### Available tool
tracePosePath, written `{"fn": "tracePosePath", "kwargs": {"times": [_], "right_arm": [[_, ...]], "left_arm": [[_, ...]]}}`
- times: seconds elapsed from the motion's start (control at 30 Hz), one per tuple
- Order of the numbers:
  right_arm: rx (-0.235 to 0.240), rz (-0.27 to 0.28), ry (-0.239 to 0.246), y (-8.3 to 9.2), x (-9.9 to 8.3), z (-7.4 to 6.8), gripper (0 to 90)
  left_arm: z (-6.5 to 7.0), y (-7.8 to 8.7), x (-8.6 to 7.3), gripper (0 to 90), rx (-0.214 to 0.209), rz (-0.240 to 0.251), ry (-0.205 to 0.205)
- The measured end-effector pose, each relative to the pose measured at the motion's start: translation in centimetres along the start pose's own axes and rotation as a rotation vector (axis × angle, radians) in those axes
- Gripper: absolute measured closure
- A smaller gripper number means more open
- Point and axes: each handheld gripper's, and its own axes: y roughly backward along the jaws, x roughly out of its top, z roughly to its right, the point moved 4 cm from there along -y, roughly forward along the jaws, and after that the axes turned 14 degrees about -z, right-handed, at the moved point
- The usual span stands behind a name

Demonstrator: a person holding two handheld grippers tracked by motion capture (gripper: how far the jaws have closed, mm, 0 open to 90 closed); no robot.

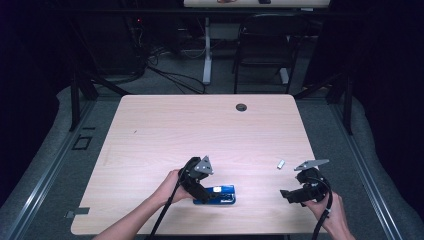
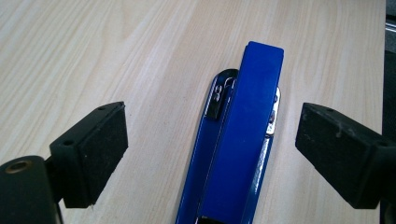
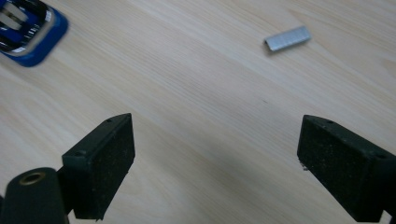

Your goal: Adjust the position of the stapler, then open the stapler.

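Stapler (image 2: 236,140): rear end cut off at bottom edge, between left gripper's jaws.
Stapler nose (image 3: 29,33): blurred, cropped at top-left, beyond right gripper's jaws.

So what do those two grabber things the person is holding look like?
Each is black. The left gripper and right gripper each carry a grey three-cornered plate on top and trail a black cable back towards the person. Each has two blocky black fingers with rough flat pads. The forearms show no sleeves.
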Motion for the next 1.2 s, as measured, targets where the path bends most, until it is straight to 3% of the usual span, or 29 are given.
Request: {"fn": "tracePosePath", "kwargs": {"times": [0.17, 0.3, 0.5, 0.73, 0.93, 1.2], "right_arm": [[0.075, 0.030, 0.026, 0.0, 1.1, -2.2, 11.6], [0.125, 0.043, 0.082, -0.2, 2.5, -4.7, 12.2], [0.155, 0.029, 0.149, -1.0, 4.1, -7.7, 13.7], [0.164, 0.026, 0.171, -1.6, 5.0, -9.3, 17.6], [0.180, 0.000, 0.165, -2.2, 5.3, -9.8, 35.8], [0.259, -0.013, 0.099, -3.3, 5.4, -9.8, 74.1]], "left_arm": [[0.1, 0.0, 0.1, 7.3, -0.003, 0.001, 0.003], [0.3, -0.2, 0.2, 6.9, -0.001, -0.002, -0.002], [0.3, -0.3, 0.2, 7.2, 0.001, -0.008, -0.002], [0.7, -0.6, 0.4, 8.3, 0.007, -0.005, -0.008], [1.3, -1.0, 0.6, 15.3, 0.011, 0.004, -0.030], [2.2, -1.9, 1.2, 27.1, 0.022, -0.024, -0.057]]}}
